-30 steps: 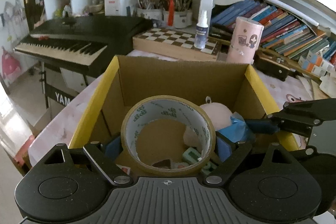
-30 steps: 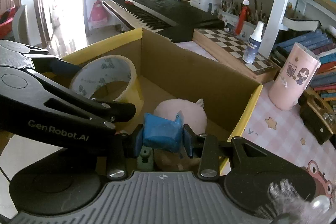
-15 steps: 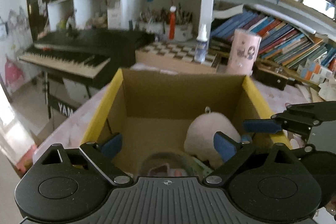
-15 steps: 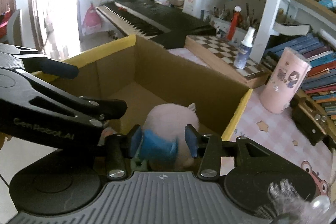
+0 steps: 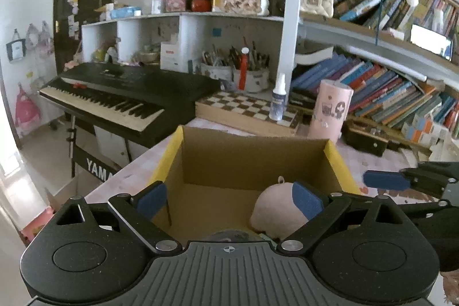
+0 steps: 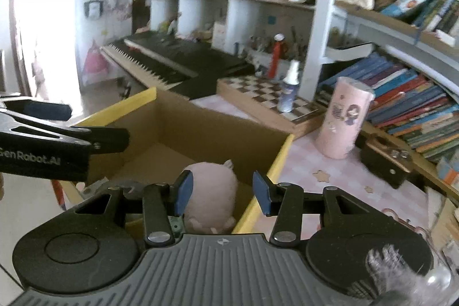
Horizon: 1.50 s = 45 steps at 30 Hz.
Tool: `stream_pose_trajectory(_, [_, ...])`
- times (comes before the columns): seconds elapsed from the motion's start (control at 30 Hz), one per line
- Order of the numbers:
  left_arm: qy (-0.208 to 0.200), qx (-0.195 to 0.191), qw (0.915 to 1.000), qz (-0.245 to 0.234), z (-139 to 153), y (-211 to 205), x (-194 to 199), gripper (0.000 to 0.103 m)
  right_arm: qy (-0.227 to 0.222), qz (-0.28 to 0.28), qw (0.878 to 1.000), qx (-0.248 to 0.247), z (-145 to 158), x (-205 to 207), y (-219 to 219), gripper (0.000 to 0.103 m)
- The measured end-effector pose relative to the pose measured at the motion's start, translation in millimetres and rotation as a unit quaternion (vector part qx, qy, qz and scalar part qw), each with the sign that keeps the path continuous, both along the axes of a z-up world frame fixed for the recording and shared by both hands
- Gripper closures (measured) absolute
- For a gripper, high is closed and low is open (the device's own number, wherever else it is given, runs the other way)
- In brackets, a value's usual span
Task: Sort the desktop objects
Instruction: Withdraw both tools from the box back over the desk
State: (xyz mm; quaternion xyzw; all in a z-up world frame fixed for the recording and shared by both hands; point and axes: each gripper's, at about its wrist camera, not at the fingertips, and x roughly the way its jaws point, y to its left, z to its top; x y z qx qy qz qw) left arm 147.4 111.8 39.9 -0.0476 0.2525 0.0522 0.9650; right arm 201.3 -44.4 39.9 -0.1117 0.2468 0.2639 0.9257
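Note:
A cardboard box (image 5: 252, 159) with yellow flap edges stands on the pink desk; it also shows in the right wrist view (image 6: 200, 131). A pink plush toy (image 5: 272, 214) lies inside it at the right, seen too in the right wrist view (image 6: 210, 191). My left gripper (image 5: 229, 200) is open and empty above the box's near side. My right gripper (image 6: 223, 192) is open and empty above the box's right edge, over the plush. A roll of tape (image 5: 229, 235) barely shows below the left gripper's body.
A chessboard (image 5: 246, 108) with a spray bottle (image 5: 278, 98) and a pink cylinder (image 5: 332, 111) stand behind the box. A black keyboard (image 5: 123, 88) is at the left. Bookshelves fill the right. A dark box (image 6: 384, 159) lies on the desk at the right.
The left gripper opened and let the tape roll fall into the box. The right gripper opened and released the blue object. Both grippers rose away from the box.

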Motion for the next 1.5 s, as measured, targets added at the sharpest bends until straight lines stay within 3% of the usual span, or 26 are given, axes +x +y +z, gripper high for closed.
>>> stream_pose_trajectory(0.3, [-0.029, -0.008, 0.9995, 0.012, 8.5, 2.6, -36.6, 0.007, -0.024, -0.075, 0.997, 0.025, 7.2, -37.4, -35.5, 0.059])
stream_pose_trajectory(0.6, [-0.031, -0.008, 0.9995, 0.009, 7.8, -0.4, -79.6, 0.007, 0.003, -0.149, 0.988, 0.04, -5.0, -83.3, -65.9, 0.059])
stream_pose_trajectory(1.27, [0.012, 0.028, 0.9995, 0.007, -13.3, -32.3, -155.4, 0.007, 0.054, -0.165, 0.984, 0.027, -34.7, -185.6, -80.5, 0.057])
stream_pose_trajectory(1.5, [0.024, 0.028, 0.999, -0.025, -20.1, -46.9, -172.2, 0.007, 0.056, -0.176, 0.983, 0.022, -40.2, -210.4, -86.1, 0.054])
